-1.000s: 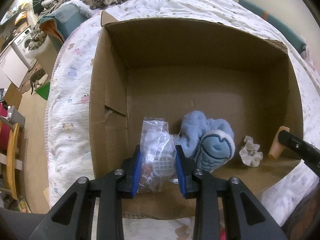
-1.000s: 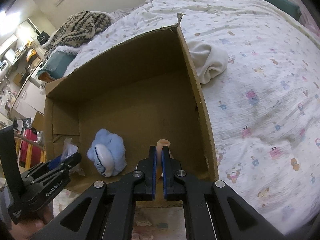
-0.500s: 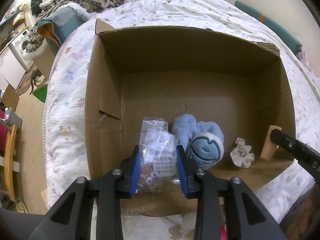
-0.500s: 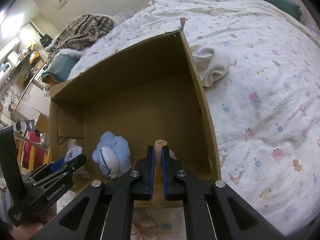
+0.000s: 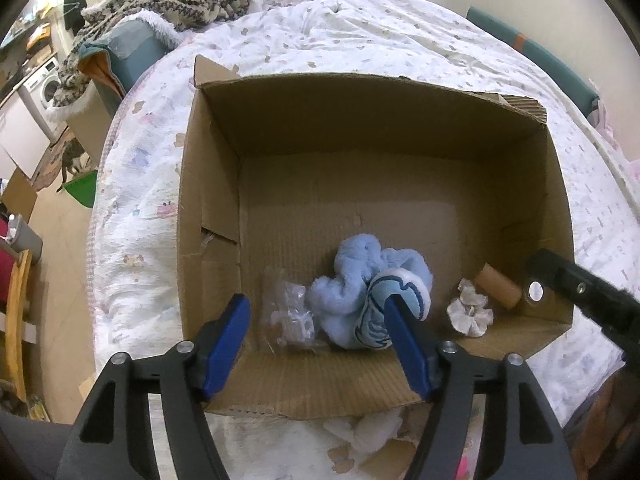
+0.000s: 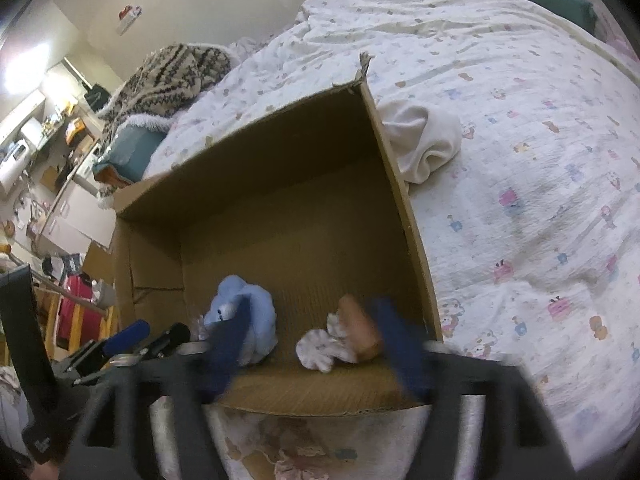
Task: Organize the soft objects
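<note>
A cardboard box (image 5: 208, 184) is seen standing open on a bed (image 5: 360, 32) covered with a white printed quilt. The left claw (image 5: 318, 342) is held spread wide above the near edge of the box, with nothing gripped between its blue pads (image 5: 224, 344). On the box floor, a clear plastic bag (image 5: 290, 312) of small items is seen lying at the near left, with a fluffy blue slipper (image 5: 370, 294) just beside it on the right. Farther right, a white scrunchie (image 5: 470, 312) is found, and a tan cylinder (image 5: 498, 290) lies tilted by the right wall. The right claw (image 6: 316, 354) is blurred, but its fingers are seen parted and released, with the tan cylinder (image 6: 358, 332) and the scrunchie (image 6: 320, 348) lying between them on the box floor. A cream cloth (image 6: 424, 140) is seen bunched on the quilt just outside the far right wall of the box (image 6: 400, 200).
</note>
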`<action>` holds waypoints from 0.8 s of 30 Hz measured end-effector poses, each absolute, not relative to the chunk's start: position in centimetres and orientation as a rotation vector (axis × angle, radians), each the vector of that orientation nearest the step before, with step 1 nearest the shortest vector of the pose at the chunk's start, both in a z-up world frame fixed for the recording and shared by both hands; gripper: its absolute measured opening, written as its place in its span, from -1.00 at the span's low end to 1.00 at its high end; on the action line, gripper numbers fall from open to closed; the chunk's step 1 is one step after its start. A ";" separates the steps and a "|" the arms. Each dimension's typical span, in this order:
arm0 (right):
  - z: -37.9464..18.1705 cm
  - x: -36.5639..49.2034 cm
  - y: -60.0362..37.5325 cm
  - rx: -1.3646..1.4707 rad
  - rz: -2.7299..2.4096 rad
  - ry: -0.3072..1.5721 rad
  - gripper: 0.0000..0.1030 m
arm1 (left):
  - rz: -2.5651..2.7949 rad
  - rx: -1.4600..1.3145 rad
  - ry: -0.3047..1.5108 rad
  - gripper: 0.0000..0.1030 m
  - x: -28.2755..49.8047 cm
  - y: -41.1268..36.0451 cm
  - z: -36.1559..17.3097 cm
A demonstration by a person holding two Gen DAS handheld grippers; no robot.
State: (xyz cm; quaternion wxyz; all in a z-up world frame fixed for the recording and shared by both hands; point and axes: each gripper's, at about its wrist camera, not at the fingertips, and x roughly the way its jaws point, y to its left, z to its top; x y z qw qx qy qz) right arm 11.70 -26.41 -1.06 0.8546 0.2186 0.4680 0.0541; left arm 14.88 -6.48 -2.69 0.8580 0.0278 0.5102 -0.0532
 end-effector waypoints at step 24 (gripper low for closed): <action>0.3 8.2 -26.3 0.426 0.112 0.984 0.49 | -0.095 0.063 1.010 0.29 10.6 -3.8 0.2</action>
